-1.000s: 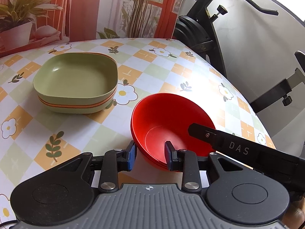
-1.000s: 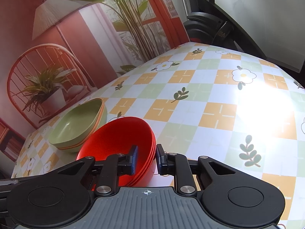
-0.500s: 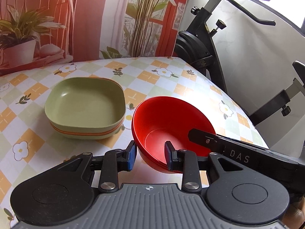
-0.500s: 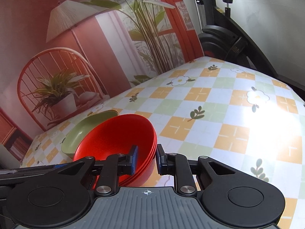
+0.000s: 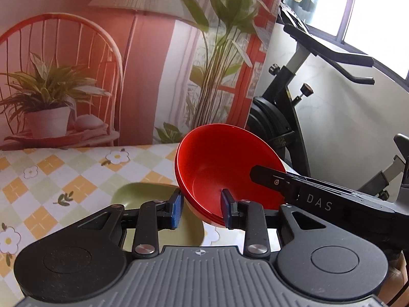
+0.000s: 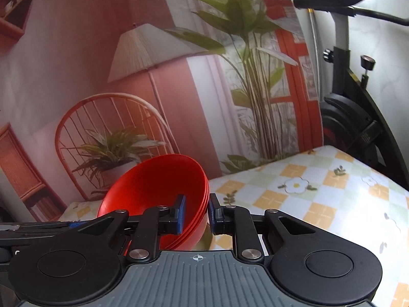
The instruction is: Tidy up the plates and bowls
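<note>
left wrist view: the left claw (image 5: pixel 202 211) is clamped on the near rim of the red bowls (image 5: pixel 225 168), one blue pad inside the wall and one outside. they are a nested stack, three rims showing, held clear of the counter (image 5: pixel 64 179) and tipped so the opening faces the camera. just beneath them lies the green dish (image 5: pixel 138 192), a squarish thing with rounded corners, matte. the right claw's finger reaches in over the far rim of the bowls. the counter wears a glossy checked cloth with daisies and leaves.

right wrist view: the right claw (image 6: pixel 196 212) grips the opposite rim of the same red bowls (image 6: pixel 153 184), its left pad inside, its right pad against the outer wall. most of the green dish is hidden here.

the bowls look like thin, stiff plastic, smooth and slightly shiny, so probably light but slick. pinching the rim from two sides seems the sound hold; the risk, to my eye, is the nested ones sliding apart if the stack tips further. they likely want lowering level into or beside the green dish.
</note>
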A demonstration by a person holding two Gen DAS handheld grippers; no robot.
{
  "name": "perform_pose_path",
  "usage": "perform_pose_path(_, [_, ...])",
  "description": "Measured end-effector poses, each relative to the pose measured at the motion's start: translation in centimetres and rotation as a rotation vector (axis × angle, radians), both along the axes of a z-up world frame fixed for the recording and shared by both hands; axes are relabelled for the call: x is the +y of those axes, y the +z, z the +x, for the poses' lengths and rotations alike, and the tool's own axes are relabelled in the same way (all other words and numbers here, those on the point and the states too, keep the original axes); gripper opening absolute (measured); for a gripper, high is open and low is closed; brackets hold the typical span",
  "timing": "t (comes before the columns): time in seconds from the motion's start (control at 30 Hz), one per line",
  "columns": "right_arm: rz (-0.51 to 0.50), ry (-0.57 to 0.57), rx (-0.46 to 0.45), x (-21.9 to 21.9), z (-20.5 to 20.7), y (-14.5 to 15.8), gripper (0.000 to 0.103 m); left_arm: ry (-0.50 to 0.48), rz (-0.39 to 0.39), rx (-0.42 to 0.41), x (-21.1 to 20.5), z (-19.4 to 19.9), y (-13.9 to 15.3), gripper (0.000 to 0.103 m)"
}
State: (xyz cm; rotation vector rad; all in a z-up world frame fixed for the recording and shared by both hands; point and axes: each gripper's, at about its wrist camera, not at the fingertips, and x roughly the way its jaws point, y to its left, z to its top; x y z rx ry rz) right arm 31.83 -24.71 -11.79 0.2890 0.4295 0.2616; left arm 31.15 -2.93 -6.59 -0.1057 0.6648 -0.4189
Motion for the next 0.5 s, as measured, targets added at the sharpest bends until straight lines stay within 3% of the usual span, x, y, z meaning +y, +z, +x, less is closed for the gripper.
perform_pose_path(0.2, [-0.038,0.052,-0.034,2.7,2.3,0.3,0.018,0.037,0.021,-0.026,1.6,1.2,0.6,0.033])
perform_pose_path(0.5, [-0.095,0.099,0.068,6.1,5.3,-3.7,0.016,0.068,0.014,0.102,4.4,3.4,-3.6,0.033])
